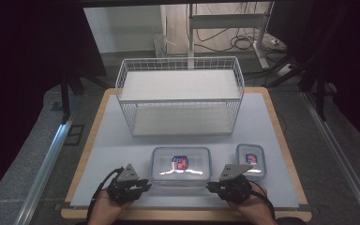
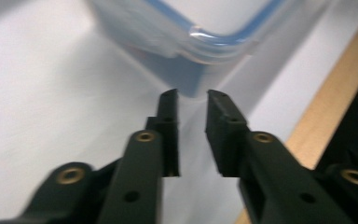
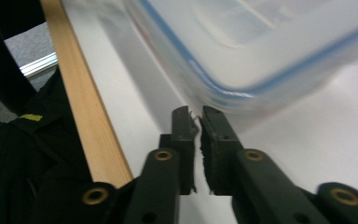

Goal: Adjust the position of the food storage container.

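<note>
Left gripper (image 1: 143, 186), high view: held at the near edge of the table (image 1: 267, 117), just beside the near left corner of the large container (image 1: 181, 166). In the left gripper view its jaws stand slightly apart with a narrow gap, nothing between them; the tips (image 2: 192, 100) point at the container's rounded, blue-seamed corner (image 2: 200, 51), close to it but not visibly touching.

Centre: the large container, clear with a blue-edged lid and a red-and-blue label, lies flat on the pale mat near the front edge, between the two grippers. Behind it stands a white wire rack (image 1: 180, 93) with two shelves, both bare.

Right gripper (image 1: 212, 187), high view: just beside the near right corner of the large container. In the right gripper view its jaws (image 3: 199, 116) are nearly together, a thin slit between them, holding nothing; the tips sit at the container's corner (image 3: 242, 88), contact uncertain owing to blur.

Far right: a small container (image 1: 251, 159) of the same kind rests on the mat, near the larger one but apart from it.
</note>
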A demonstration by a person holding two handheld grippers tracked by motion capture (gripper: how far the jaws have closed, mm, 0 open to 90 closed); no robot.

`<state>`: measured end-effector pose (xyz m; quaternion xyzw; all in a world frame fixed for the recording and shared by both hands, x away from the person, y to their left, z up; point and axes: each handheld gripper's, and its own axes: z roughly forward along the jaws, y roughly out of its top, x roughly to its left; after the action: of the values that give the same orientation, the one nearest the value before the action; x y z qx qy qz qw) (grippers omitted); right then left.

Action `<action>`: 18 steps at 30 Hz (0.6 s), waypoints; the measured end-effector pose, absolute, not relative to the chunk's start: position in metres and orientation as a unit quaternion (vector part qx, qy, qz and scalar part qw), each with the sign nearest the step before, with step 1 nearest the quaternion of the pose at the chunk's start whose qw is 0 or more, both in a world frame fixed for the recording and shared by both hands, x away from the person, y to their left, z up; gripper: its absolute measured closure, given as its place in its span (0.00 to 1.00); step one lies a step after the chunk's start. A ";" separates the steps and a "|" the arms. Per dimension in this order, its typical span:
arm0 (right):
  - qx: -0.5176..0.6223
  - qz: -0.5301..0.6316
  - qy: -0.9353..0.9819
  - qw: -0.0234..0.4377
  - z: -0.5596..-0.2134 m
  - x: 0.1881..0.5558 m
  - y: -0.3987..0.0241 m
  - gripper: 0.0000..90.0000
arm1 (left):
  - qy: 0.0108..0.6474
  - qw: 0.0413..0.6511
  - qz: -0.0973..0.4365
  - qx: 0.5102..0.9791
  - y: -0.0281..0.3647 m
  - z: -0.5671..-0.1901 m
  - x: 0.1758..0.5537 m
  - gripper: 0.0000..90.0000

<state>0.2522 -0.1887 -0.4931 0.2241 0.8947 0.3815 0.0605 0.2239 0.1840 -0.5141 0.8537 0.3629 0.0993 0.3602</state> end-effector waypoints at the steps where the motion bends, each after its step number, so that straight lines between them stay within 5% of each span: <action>1: 0.229 0.383 0.892 0.068 -0.491 0.253 -0.193 0.87 | 0.369 0.362 0.104 0.850 0.187 -0.514 0.224 0.74; 6: 0.258 0.401 0.875 0.088 -0.484 0.258 -0.210 0.70 | 0.384 0.367 0.125 0.838 0.194 -0.515 0.223 0.57; 7: 0.272 0.398 0.869 0.107 -0.483 0.261 -0.219 0.58 | 0.385 0.371 0.129 0.835 0.194 -0.515 0.223 0.44; 12: 0.279 0.394 0.866 0.125 -0.485 0.263 -0.227 0.39 | 0.388 0.377 0.151 0.828 0.197 -0.517 0.223 0.23; 18: 0.276 0.397 0.866 0.129 -0.488 0.264 -0.230 0.24 | 0.390 0.381 0.165 0.822 0.201 -0.520 0.223 0.09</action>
<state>0.2642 -0.2303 -0.4875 0.2762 0.8655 0.3974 0.1292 0.2231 0.2007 -0.5197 0.8217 0.3898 0.1654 0.3814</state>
